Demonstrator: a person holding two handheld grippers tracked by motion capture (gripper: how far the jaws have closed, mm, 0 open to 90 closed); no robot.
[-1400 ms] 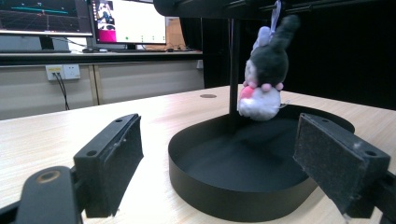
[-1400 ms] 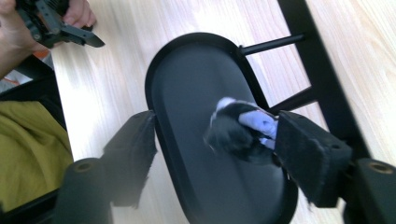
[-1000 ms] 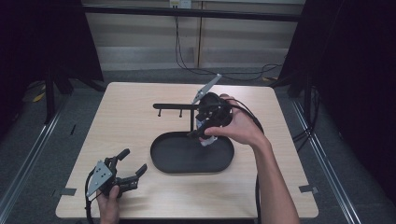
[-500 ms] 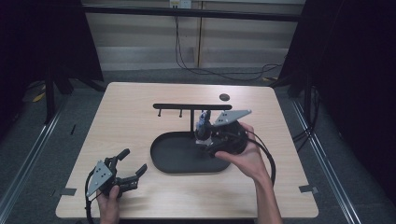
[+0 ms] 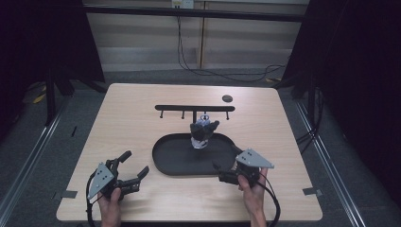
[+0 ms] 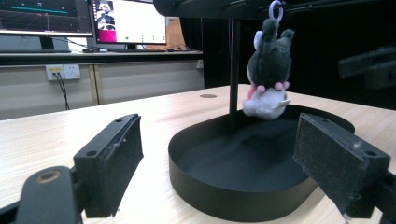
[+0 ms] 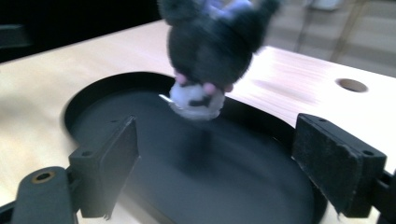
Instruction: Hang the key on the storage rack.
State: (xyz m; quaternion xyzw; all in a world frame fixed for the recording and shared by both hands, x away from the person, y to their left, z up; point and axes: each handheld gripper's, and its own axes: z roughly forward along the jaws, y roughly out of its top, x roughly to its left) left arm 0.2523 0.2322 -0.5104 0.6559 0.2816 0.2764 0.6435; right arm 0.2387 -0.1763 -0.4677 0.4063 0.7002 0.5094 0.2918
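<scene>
plush toy hangs on rack hook above tray | left gripper, right gripper near tray, both jaws apart, empty | risk: bumping tray swings toy off hook

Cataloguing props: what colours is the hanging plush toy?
Dark grey plush toy with white and pink, clearest in the left gripper view.

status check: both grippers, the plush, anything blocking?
Left gripper open, empty, near table edge. Right gripper open, empty, beside tray. Plush keychain hangs from rack over tray. Nothing blocking.
</scene>
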